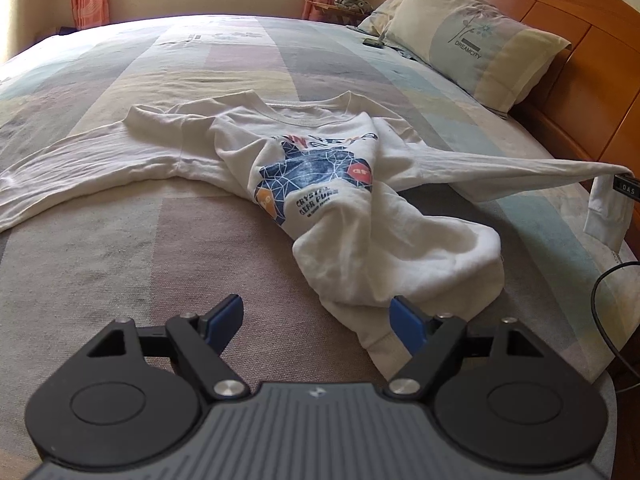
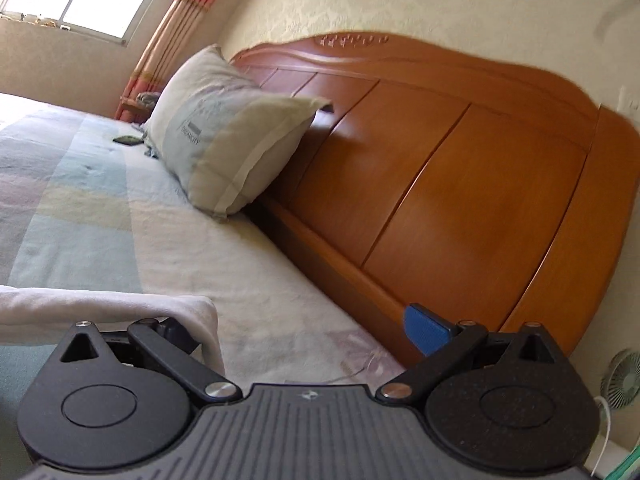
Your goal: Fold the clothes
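Note:
A white long-sleeved sweatshirt point(image 1: 332, 216) with a blue geometric print lies rumpled on the bed, collar toward the far side. Its left sleeve point(image 1: 80, 176) spreads flat to the left. My left gripper point(image 1: 316, 322) hovers open just before the hem, its right blue pad point(image 1: 408, 326) touching or almost touching the cloth. The other sleeve point(image 1: 500, 170) is stretched up off the bed to my right gripper point(image 1: 624, 190) at the frame's edge. In the right wrist view that gripper point(image 2: 316, 328) is open wide, with the sleeve's end point(image 2: 176, 312) draped over its left finger, not pinched.
A patchwork bedspread point(image 1: 120, 260) covers the bed. A pillow point(image 1: 472, 36) leans on the wooden headboard point(image 2: 440, 184). A small dark object point(image 1: 372, 43) lies near the pillow. A black cable point(image 1: 608, 320) hangs at the right bedside, and a small fan point(image 2: 622, 380) sits below.

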`<state>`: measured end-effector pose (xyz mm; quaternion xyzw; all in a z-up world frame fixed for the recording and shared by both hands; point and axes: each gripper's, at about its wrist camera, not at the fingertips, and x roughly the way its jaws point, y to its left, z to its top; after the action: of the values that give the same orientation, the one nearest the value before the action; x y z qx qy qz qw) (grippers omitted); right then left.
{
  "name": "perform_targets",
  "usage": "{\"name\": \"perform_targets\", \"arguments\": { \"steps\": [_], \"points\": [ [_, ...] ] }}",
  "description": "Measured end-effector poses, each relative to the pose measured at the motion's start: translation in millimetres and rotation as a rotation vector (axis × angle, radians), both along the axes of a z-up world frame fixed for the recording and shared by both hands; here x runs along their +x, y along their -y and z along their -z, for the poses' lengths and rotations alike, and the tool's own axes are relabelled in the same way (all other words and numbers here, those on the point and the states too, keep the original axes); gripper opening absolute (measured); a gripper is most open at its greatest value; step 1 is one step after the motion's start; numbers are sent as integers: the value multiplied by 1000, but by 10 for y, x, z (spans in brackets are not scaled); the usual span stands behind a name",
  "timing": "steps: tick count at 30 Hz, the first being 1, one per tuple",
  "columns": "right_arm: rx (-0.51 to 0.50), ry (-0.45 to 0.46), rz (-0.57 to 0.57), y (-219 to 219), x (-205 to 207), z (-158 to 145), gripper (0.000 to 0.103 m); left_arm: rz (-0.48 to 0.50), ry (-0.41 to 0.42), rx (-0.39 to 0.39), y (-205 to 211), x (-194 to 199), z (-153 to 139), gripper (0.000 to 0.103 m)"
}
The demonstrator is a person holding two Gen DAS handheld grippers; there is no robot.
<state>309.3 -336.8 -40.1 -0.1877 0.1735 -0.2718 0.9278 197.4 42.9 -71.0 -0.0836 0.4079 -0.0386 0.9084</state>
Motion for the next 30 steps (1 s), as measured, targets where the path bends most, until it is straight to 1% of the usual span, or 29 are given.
{"name": "perform_targets", "arguments": {
  "steps": [1, 2, 5, 7, 12, 19, 21, 23, 26, 29, 30],
  "points": [
    [-32, 13, -10, -42, -40, -13, 103, 2, -4, -2, 9, 3, 12, 80],
    [-52, 8, -19, -63, -70, -4, 103, 6, -7, -3, 13, 4, 26, 80],
    [-36, -85, -41, -23, -155, 81, 103, 12, -14, -7, 11, 7, 53, 80],
    [13, -174, -50, 72, -226, 197, 103, 10, -13, -10, -6, 10, 58, 80],
    [67, -311, -2, 323, -467, 421, 103, 8, -17, -14, -8, 28, 64, 80],
    [319, -336, -171, 337, -708, 230, 103, 47, -14, -11, 136, 24, 40, 80],
    [405, -324, -232, 324, -716, 169, 103, 57, -12, -7, 163, 9, 27, 80],
    [522, -303, -317, 307, -675, 128, 103, 60, -13, -2, 175, -4, 16, 81],
    [756, -315, -437, 345, -598, 157, 103, 54, -16, 5, 159, -11, 12, 81],
    [832, -305, -445, 359, -615, 256, 103, 49, -22, 11, 157, 9, 20, 82],
    [843, -297, -430, 388, -650, 277, 103, 51, -23, 14, 161, 17, 22, 82]
  ]
}}
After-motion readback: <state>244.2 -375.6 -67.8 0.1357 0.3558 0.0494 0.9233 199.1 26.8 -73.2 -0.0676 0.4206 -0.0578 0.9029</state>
